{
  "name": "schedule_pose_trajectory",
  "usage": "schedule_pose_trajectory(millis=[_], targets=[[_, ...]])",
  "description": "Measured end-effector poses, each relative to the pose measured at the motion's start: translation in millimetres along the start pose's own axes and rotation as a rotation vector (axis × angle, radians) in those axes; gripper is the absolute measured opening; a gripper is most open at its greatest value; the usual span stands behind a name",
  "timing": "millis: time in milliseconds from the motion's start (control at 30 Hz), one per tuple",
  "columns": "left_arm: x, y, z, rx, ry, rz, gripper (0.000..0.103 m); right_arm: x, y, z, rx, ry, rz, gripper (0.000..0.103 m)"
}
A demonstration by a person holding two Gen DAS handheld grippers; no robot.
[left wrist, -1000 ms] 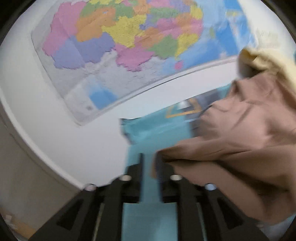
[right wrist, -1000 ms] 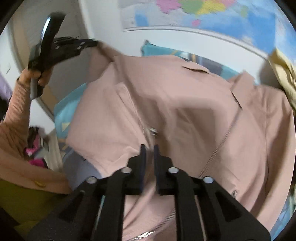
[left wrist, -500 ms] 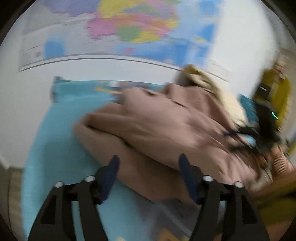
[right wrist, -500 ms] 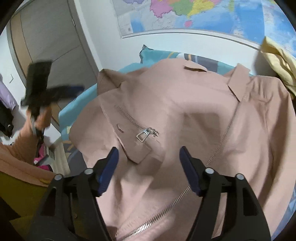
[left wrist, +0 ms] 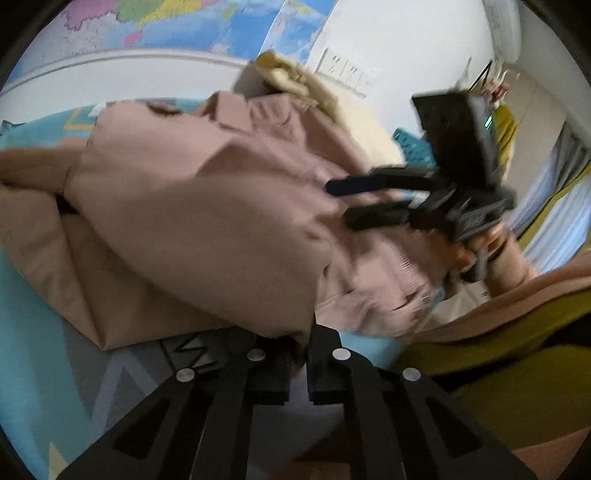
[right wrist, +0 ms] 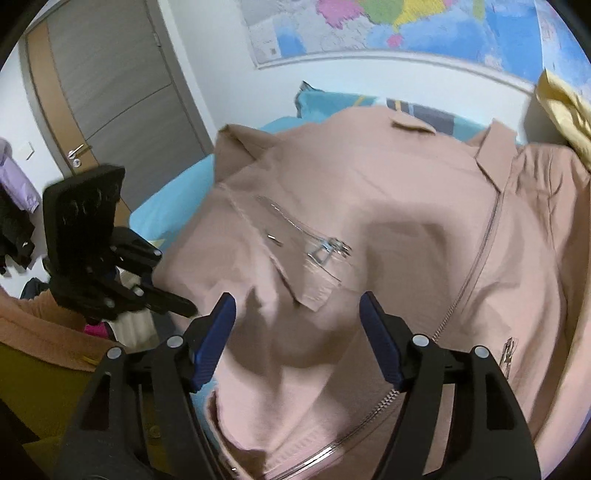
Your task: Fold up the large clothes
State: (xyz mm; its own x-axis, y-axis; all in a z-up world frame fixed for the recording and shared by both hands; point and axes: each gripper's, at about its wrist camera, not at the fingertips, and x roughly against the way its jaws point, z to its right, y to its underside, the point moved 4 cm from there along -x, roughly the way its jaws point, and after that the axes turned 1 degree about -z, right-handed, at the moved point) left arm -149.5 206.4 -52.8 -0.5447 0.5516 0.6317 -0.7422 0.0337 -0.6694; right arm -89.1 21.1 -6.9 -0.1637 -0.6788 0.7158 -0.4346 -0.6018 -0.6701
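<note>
The pink zip jacket (right wrist: 388,221) is lying spread across the bed (right wrist: 173,206), its collar toward the head edge under the wall map (right wrist: 424,33) and its hem toward the near edge where the person is standing. One front panel is sitting doubled over the body, with a pocket zip pull showing on top; a sleeve is trailing toward the bed's far side in the left wrist view. A yellow garment (right wrist: 565,110) is lying heaped at the head corner beside the collar.

The left gripper (left wrist: 297,363) is clenched, fingers drawn together at the near hem. A flap of pink cloth is hanging directly over the tips, but motion blur and the overhang are hiding whether any fabric is actually pinched; this cannot be confirmed. In the right wrist view the same gripper (right wrist: 177,301) is reaching in at the jacket's side edge.

The right gripper (right wrist: 297,321) is released, blue pads standing wide apart above the lower front panel, with cloth below them but nothing pressed.

Assessment: the folding is at an early stage, with the side panel turned in and the hem being taken up for the next fold. The next move is calling for a confirmed grip at the hem corner by the left gripper, a matching grasp by the right on the opposite hem corner, then a level lift toward the collar, keeping the zip edge from bunching.
</note>
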Motion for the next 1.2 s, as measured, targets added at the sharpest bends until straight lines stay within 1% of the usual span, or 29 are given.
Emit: schedule_pose_trajectory(millis=[67,133,167,200,233,267,300,333,367,433,500,533,567,600,633,667,700,733,767,800,833,900,967,1000,1033,1100,1133,1167,1200], targets=[[30.7,-10.9,12.1,0.023,0.094,0.069,0.004,6.6,-3.5,-11.6,0.043,-0.005,0.018,0.069],[51.0,-18.9,22.7,0.023,0.148,0.110,0.007,6.9,-6.7,-22.9,0.082,-0.021,0.023,0.070],[58.3,-20.6,24.5,0.020,0.147,0.117,0.010,3.6,-7.3,-27.9,0.101,-0.031,0.018,0.072],[61.7,-19.7,22.1,0.017,0.111,0.115,0.024,-3.8,-7.3,-31.9,0.113,-0.032,0.004,0.073],[63.4,-17.5,19.2,0.012,0.071,0.115,0.046,-11.6,-6.4,-33.1,0.117,-0.030,-0.014,0.073],[67.5,-13.6,10.3,0.011,0.004,0.120,0.060,-23.9,-3.9,-34.0,0.117,-0.036,-0.044,0.073],[72.0,-10.2,0.4,0.031,-0.052,0.135,0.080,-31.9,-1.8,-33.3,0.115,-0.039,-0.064,0.073],[78.0,-6.3,-11.3,0.063,-0.109,0.159,0.080,-37.1,0.0,-32.3,0.111,-0.037,-0.074,0.073],[80.1,-3.9,-20.0,0.093,-0.144,0.166,0.080,-42.3,1.6,-30.4,0.106,-0.033,-0.084,0.073],[83.1,-1.5,-52.6,0.177,-0.267,0.155,0.080,-47.4,3.2,-27.3,0.100,-0.023,-0.092,0.073],[73.1,0.2,-83.6,0.238,-0.416,0.095,0.080,-49.1,2.6,-22.9,0.085,-0.025,-0.092,0.073],[65.5,-0.8,-95.9,0.257,-0.460,0.066,0.079,-48.7,2.0,-21.8,0.079,-0.025,-0.092,0.073],[59.0,-2.2,-102.3,0.268,-0.476,0.048,0.079,-48.4,1.2,-19.7,0.072,-0.020,-0.089,0.073],[51.1,-5.0,-110.1,0.277,-0.495,0.028,0.075,-47.9,0.2,-17.7,0.064,-0.014,-0.088,0.073],[38.6,-8.5,-117.4,0.280,-0.517,0.000,0.069,-47.6,-0.4,-15.5,0.055,-0.010,-0.086,0.073],[30.8,-11.8,-121.6,0.266,-0.536,-0.009,0.069,-47.1,0.0,-14.7,0.045,-0.010,-0.084,0.073],[25.3,-16.2,-120.6,0.224,-0.566,0.004,0.050,-46.2,1.1,-13.1,0.038,-0.010,-0.084,0.073],[20.3,-18.3,-116.6,0.195,-0.555,-0.007,0.022,-45.7,2.0,-10.8,0.031,-0.004,-0.083,0.073],[13.1,-22.7,-113.0,0.177,-0.561,-0.017,0.016,-44.4,2.3,-8.6,0.023,0.003,-0.081,0.073],[8.9,-27.5,-109.7,0.151,-0.582,-0.012,0.003,-41.9,2.4,-5.3,0.014,0.007,-0.076,0.073],[6.8,-30.3,-108.2,0.133,-0.596,-0.012,0.002,-39.6,2.5,-3.2,0.008,0.012,-0.070,0.073],[11.6,-42.1,-106.3,0.102,-0.672,-0.005,0.002,-32.5,0.4,5.8,-0.019,0.021,-0.051,0.073],[31.7,-57.4,-110.4,0.067,-0.796,0.010,0.002,-25.2,-1.6,16.3,-0.049,0.037,-0.031,0.073],[44.8,-66.5,-111.1,0.033,-0.886,0.019,0.002,-21.6,-2.3,21.1,-0.065,0.037,-0.022,0.073],[63.0,-77.5,-112.0,-0.026,-1.025,0.022,0.002,-18.5,-2.5,25.6,-0.077,0.035,-0.015,0.073],[87.1,-91.0,-112.7,-0.118,-1.224,0.009,0.002,-12.9,-3.9,36.7,-0.101,0.066,0.001,0.073],[99.3,-99.3,-112.3,-0.165,-1.301,0.004,0.002,-11.4,-4.5,41.6,-0.110,0.076,0.005,0.073],[104.8,-103.2,-113.1,-0.176,-1.320,0.003,0.002,-9.7,-5.1,48.1,-0.127,0.084,0.011,0.073],[107.5,-105.8,-117.3,-0.203,-1.372,-0.022,0.004,-8.1,-5.7,54.3,-0.145,0.092,0.018,0.073]])
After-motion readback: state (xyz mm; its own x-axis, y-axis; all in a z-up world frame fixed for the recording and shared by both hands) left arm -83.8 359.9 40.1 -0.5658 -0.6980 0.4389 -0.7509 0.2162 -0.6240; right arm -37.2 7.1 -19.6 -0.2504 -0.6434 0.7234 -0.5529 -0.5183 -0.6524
